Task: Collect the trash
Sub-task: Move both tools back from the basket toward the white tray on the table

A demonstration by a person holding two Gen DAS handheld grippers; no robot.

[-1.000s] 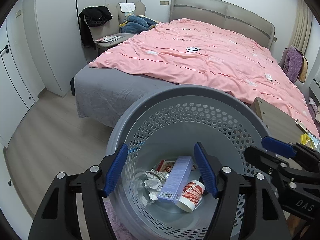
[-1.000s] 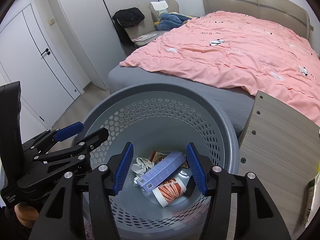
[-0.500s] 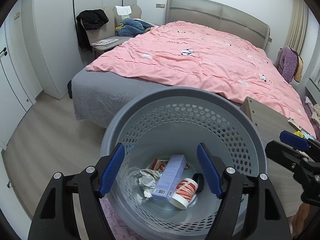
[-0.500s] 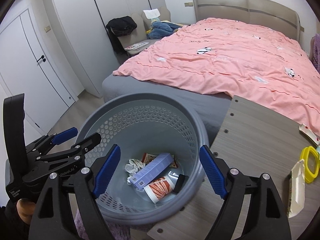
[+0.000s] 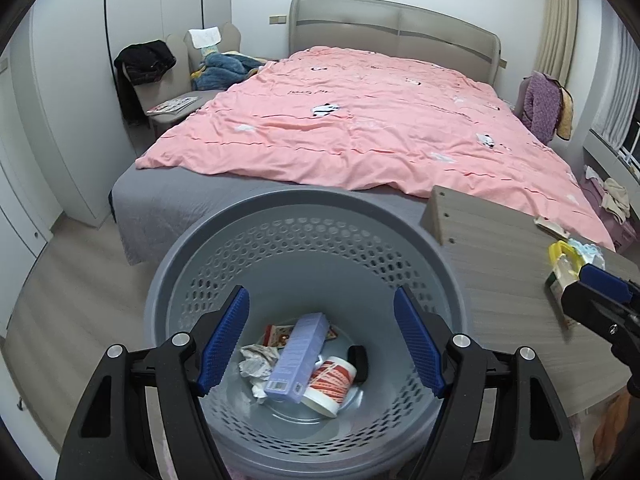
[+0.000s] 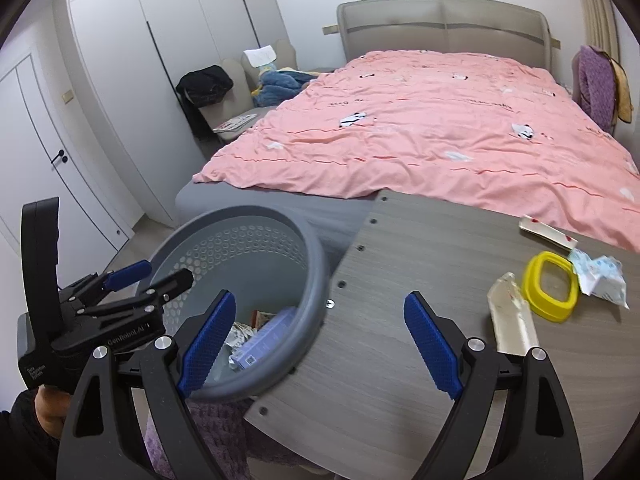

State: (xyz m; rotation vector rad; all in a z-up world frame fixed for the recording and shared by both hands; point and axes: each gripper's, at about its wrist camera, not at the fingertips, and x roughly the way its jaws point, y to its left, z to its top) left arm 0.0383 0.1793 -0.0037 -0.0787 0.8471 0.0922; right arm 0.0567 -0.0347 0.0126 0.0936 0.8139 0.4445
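A grey perforated trash basket (image 5: 304, 216) (image 6: 256, 216) stands beside a wooden table (image 6: 420, 280). Inside lie a purple box (image 5: 298, 356), a red-and-white cup (image 5: 330, 380), crumpled paper (image 5: 256, 360) and a small black item (image 5: 358, 356). My left gripper (image 5: 320, 340) hangs open above the basket with nothing between its fingers. My right gripper (image 6: 318, 340) straddles the basket rim and table edge, jaws opening, nothing between them. On the table lie a clear wrapper (image 6: 512, 316), a yellow lid ring (image 6: 552, 284), a crumpled blue-white packet (image 6: 600, 276) and a red-white carton (image 6: 548, 232).
A bed with a pink duvet (image 5: 360, 128) fills the room behind the basket. Chairs with clothes (image 5: 148, 60) stand at the back left by white wardrobes (image 6: 160, 80). Purple clothes (image 5: 540, 104) hang at the right. A purple rug (image 6: 212, 420) lies under the basket.
Both grippers have drawn back and up from the basket. The right one swung right over the table edge and opened wider, bringing the table trash into view. The black item now lies in the basket.
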